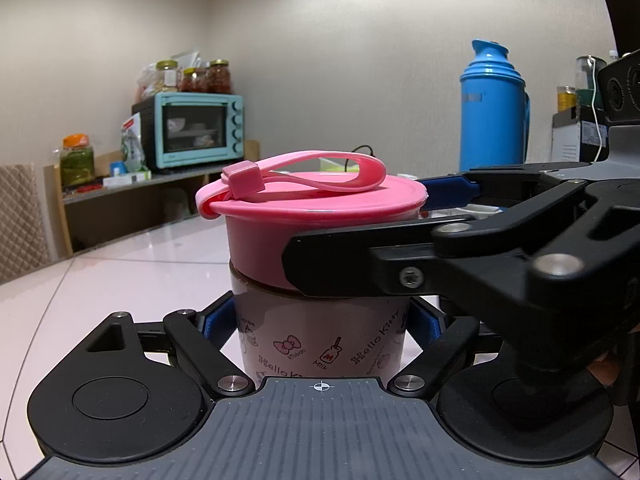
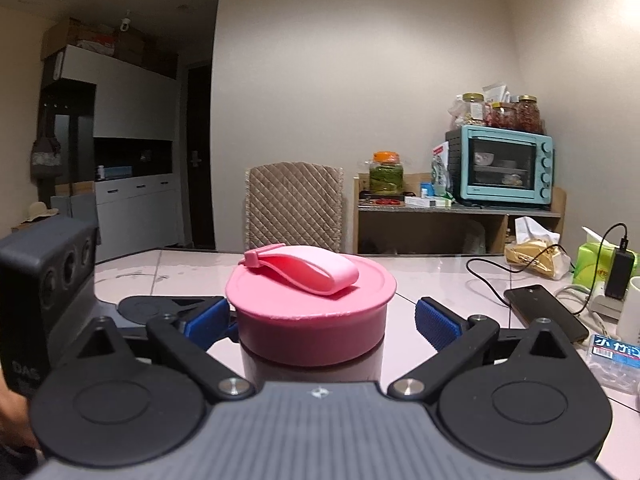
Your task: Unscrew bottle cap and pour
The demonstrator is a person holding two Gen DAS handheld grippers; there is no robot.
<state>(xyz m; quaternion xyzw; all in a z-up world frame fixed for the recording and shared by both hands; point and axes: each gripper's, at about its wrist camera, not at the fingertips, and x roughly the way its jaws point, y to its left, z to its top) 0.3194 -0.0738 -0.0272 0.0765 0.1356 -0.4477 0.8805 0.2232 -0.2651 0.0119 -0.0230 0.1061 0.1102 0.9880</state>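
Note:
A Hello Kitty bottle (image 1: 320,344) stands upright on the table with a pink screw cap (image 1: 316,216) and a pink loop strap on top. My left gripper (image 1: 320,322) is shut on the bottle's body, its blue pads pressed to both sides. My right gripper (image 2: 316,318) sits level with the cap (image 2: 312,320), one finger on each side. Its blue pads (image 2: 436,326) stand slightly apart from the cap, so it is open. In the left wrist view the right gripper (image 1: 440,248) reaches in from the right around the cap.
A blue thermos (image 1: 492,108) stands behind the bottle. A phone (image 2: 548,310), a charger cable, a green tissue pack (image 2: 596,264), a white cup and a small water bottle (image 2: 616,364) lie at the right. A chair (image 2: 294,208) and a shelf with a teal oven (image 2: 500,168) stand beyond the table.

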